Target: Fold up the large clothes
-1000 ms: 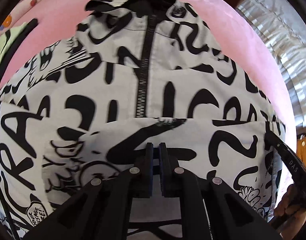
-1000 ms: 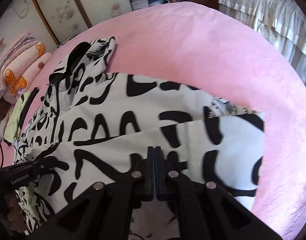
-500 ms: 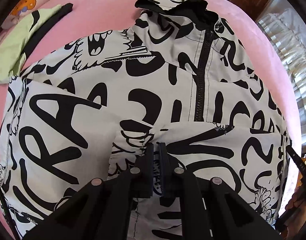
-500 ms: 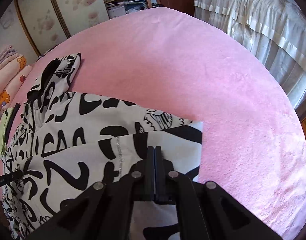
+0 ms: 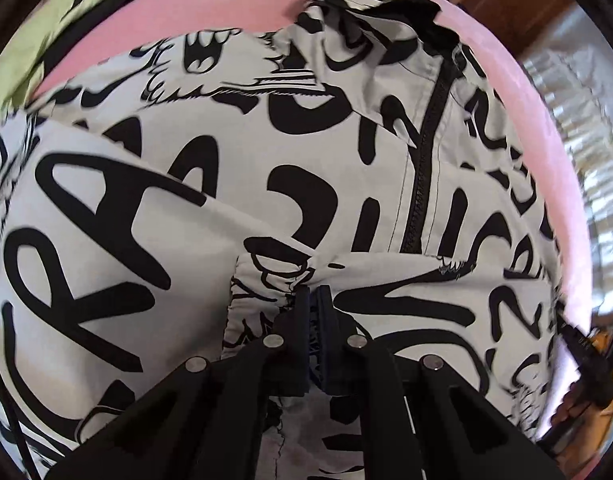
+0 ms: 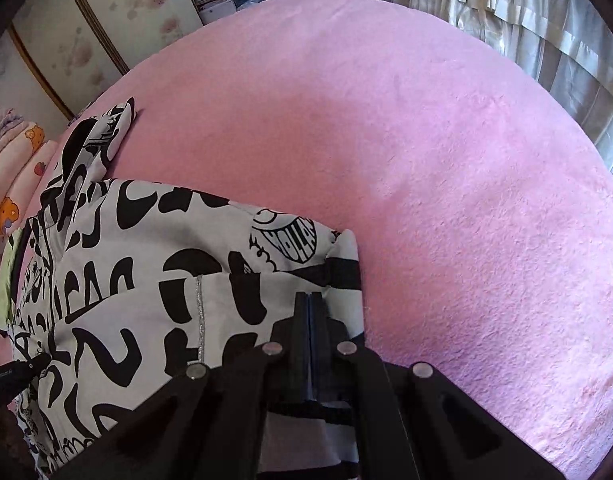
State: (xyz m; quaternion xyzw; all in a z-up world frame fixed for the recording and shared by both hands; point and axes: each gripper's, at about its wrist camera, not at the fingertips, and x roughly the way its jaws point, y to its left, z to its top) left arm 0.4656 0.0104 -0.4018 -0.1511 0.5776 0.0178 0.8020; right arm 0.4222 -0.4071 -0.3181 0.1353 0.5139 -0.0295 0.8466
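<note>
One white jacket (image 5: 234, 184) with bold black graffiti lettering lies on a pink bedspread (image 6: 446, 168), its lower part folded up over its front. It has one black zip (image 5: 424, 168) running down from the dark-lined collar. Most of the print cannot be read as words; a round cartoon mouth near the folded corner seems to spell "HOLLA". Two grippers pinch the folded edge: the left gripper (image 5: 315, 300), jaws almost closed, clamps bunched fabric just below the end of the zip, and the right gripper (image 6: 309, 304), jaws fully closed, grips the jacket's corner nearest the bare bedspread. One pale green garment (image 5: 38, 40) with black trim lies beyond the jacket's shoulder.
</note>
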